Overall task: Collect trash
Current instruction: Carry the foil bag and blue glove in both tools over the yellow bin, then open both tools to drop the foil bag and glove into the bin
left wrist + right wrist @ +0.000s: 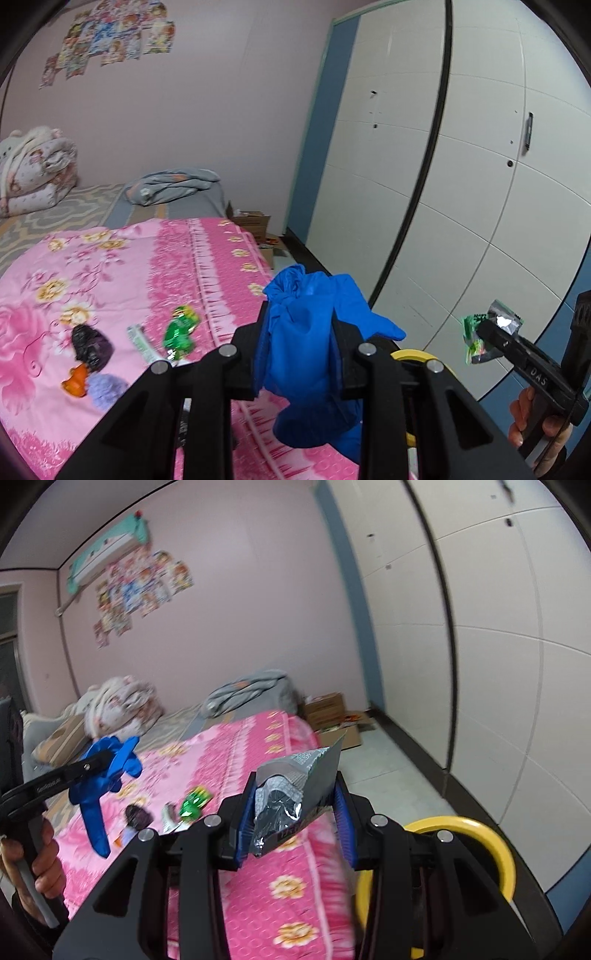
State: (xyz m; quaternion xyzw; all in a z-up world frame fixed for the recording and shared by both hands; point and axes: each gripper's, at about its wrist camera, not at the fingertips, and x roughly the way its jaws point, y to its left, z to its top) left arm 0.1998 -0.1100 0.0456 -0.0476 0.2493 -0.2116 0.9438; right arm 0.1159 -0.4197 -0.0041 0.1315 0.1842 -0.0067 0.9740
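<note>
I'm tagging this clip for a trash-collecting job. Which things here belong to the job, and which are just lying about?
Part of the job:
- blue glove, held in the left gripper
- silver wrapper, held in the right gripper
- green wrapper, black scrap, orange scrap on the pink bedspread
- yellow bin rim

Lying about:
- folded quilts
- cardboard boxes
- wall posters

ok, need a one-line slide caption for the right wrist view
Right tongs grip a silver foil wrapper above the pink bedspread; left tongs hold a blue glove.
</note>
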